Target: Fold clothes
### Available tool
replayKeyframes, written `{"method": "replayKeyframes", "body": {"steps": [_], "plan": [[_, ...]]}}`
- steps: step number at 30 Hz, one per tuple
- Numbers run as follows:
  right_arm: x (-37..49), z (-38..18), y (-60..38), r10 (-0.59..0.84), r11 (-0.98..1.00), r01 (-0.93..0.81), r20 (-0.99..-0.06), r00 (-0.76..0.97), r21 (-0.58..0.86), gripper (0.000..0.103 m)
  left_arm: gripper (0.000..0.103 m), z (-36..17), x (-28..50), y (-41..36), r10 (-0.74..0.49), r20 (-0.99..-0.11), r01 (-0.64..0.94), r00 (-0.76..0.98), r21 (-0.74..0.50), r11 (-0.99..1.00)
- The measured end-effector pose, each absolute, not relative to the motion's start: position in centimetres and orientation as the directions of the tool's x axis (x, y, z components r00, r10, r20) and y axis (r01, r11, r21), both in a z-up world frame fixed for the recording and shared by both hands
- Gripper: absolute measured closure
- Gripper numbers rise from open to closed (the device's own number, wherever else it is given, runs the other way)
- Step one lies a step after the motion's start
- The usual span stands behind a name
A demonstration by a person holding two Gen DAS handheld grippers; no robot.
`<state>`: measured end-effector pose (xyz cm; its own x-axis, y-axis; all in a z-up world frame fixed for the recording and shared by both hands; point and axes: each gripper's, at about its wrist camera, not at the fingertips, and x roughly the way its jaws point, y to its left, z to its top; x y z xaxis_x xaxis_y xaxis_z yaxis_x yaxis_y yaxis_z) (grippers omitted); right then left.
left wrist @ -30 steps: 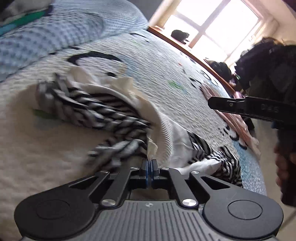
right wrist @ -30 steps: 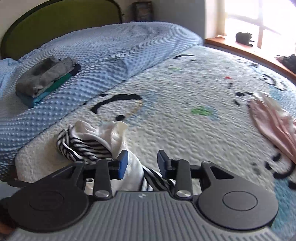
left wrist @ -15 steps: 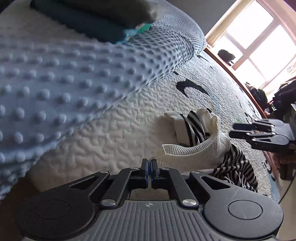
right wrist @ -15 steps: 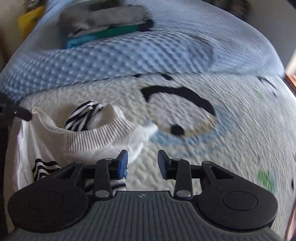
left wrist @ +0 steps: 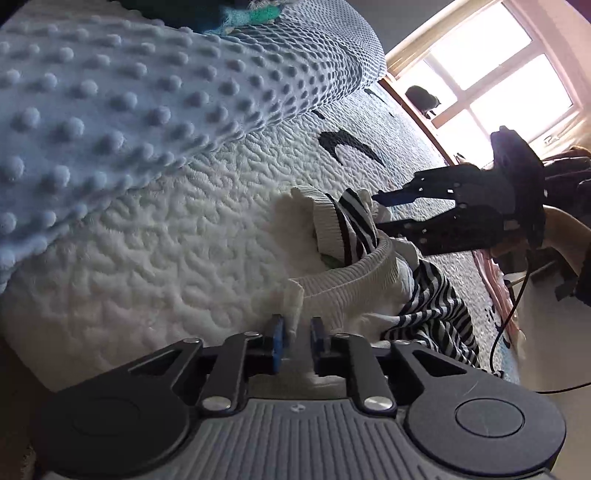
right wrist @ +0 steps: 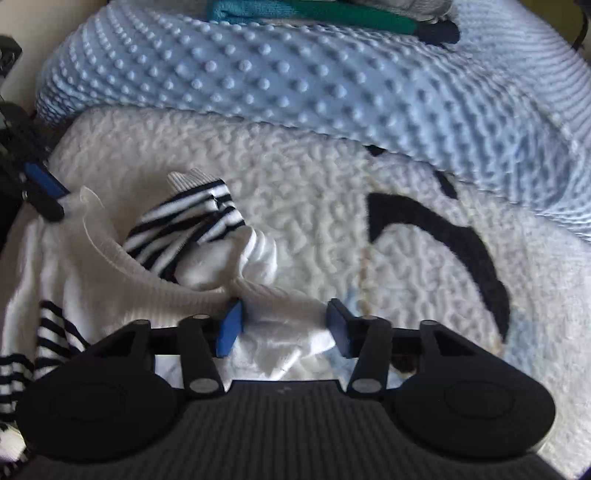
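Observation:
A white knit sweater with black-and-white striped parts (left wrist: 351, 291) (right wrist: 92, 266) lies crumpled on the white quilted bedspread (left wrist: 166, 258) (right wrist: 314, 206). My left gripper (left wrist: 297, 332) (right wrist: 55, 197) is at a corner of its ribbed hem; its jaws are opening, and the corner stands between them, touching only the left pad. My right gripper (right wrist: 284, 326) (left wrist: 380, 213) points down at the far end of the same hem. Its jaws are closing, with a loose bunch of white cloth between them.
A blue dotted blanket (left wrist: 110, 110) (right wrist: 295, 92) rises just behind the sweater, with a stack of folded clothes (right wrist: 332, 14) on top. The bedspread has a black curved pattern (right wrist: 443, 229). A window (left wrist: 498, 74) and a wooden ledge lie beyond the bed.
My left jaws, shut on the hem before, have parted slightly. My right gripper has rolled and come down onto the sweater, so white cloth now lies between its jaws.

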<state>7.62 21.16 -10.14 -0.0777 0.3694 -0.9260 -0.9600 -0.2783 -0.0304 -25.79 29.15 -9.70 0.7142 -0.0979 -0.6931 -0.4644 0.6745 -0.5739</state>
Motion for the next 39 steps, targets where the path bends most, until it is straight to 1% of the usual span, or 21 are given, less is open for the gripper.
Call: {"method": "replayKeyframes", "body": {"steps": [1, 2, 3, 7, 9, 10, 11, 13, 15, 17, 19, 22, 24, 29, 32, 35, 39], "plan": [[7.6, -10.0, 21.0, 0.372, -0.264, -0.964, -0.925, -0.076, -0.027, 0.085, 0.083, -9.7, -25.8, 29.1, -0.098, -0.693, -0.465, 0.714, -0.574, 0.674], [7.5, -9.8, 20.8, 0.375, -0.251, -0.968, -0.924, -0.075, -0.024, 0.088, 0.081, -9.6, -25.9, 29.0, -0.101, -0.692, -0.465, 0.714, -0.578, 0.670], [7.4, -9.7, 20.6, 0.378, -0.237, -0.971, -0.923, -0.073, -0.020, 0.088, 0.078, -9.6, -25.9, 29.0, -0.107, -0.691, -0.466, 0.715, -0.585, 0.664], [7.2, -8.4, 18.0, 0.438, -0.122, -0.992, -0.899, -0.022, -0.035, 0.089, 0.075, -9.5, -26.3, 28.8, -0.108, -0.688, -0.471, 0.717, -0.593, 0.653], [7.3, -7.5, 16.3, 0.472, -0.047, -0.998, -0.881, 0.005, -0.031, 0.090, 0.078, -9.5, -26.1, 28.5, -0.103, -0.686, -0.465, 0.721, -0.588, 0.661], [7.4, -7.0, 15.4, 0.490, -0.003, -1.000, -0.872, 0.020, -0.024, 0.090, 0.082, -9.5, -25.8, 28.4, -0.109, -0.682, -0.453, 0.723, -0.587, 0.671], [7.5, -6.4, 14.3, 0.506, 0.038, -0.999, -0.862, 0.035, -0.019, 0.090, 0.098, -9.6, -25.3, 28.3, -0.130, -0.683, -0.441, 0.719, -0.592, 0.675], [7.5, -5.3, 12.4, 0.530, 0.114, -0.993, -0.845, 0.077, -0.019, 0.091, 0.099, -9.5, -24.4, 27.8, -0.154, -0.682, -0.422, 0.715, -0.597, 0.683], [7.1, -4.1, 10.6, 0.538, 0.187, -0.982, -0.832, 0.136, -0.040, 0.091, 0.099, -8.7, -23.6, 27.1, -0.131, -0.685, -0.397, 0.717, -0.556, 0.730], [6.7, -2.4, 8.6, 0.545, 0.270, -0.961, -0.814, 0.200, -0.055, 0.091, 0.099, -7.1, -23.0, 26.7, -0.103, -0.669, -0.368, 0.736, -0.523, 0.769], [6.3, -0.6, 6.6, 0.551, 0.352, -0.934, -0.793, 0.260, -0.062, 0.091, 0.099, -4.6, -22.2, 26.2, -0.069, -0.641, -0.331, 0.764, -0.482, 0.811], [5.5, 3.1, 2.9, 0.588, 0.470, -0.882, -0.730, 0.348, -0.042, 0.091, 0.099, 0.0, -20.9, 25.7, -0.033, -0.587, -0.277, 0.809, -0.430, 0.859], [4.7, 5.9, 0.7, 0.604, 0.527, -0.849, -0.686, 0.406, -0.038, 0.091, 0.099, 4.0, -20.0, 25.0, -0.008, -0.535, -0.233, 0.845, -0.380, 0.895], [1.7, 14.0, -4.3, 0.624, 0.607, -0.790, -0.564, 0.540, -0.085, 0.091, 0.099, 14.3, -19.1, 23.1, 0.009, -0.413, -0.148, 0.911, -0.307, 0.940], [-0.1, 18.6, -6.7, 0.612, 0.655, -0.747, -0.500, 0.613, -0.114, 0.091, 0.100, 20.1, -19.7, 21.3, 0.036, -0.332, -0.120, 0.943, -0.237, 0.964], [-2.0, 22.4, -8.8, 0.619, 0.681, -0.723, -0.434, 0.655, -0.120, 0.091, 0.100, 24.5, -20.5, 19.4, 0.007, -0.295, -0.075, 0.955, -0.218, 0.973], [-4.4, 26.2, -10.5, 0.594, 0.709, -0.685, -0.382, 0.708, -0.169, 0.091, 0.100, 27.7, -21.5, 16.6, -0.010, -0.275, -0.040, 0.962, -0.178, 0.983]]}}
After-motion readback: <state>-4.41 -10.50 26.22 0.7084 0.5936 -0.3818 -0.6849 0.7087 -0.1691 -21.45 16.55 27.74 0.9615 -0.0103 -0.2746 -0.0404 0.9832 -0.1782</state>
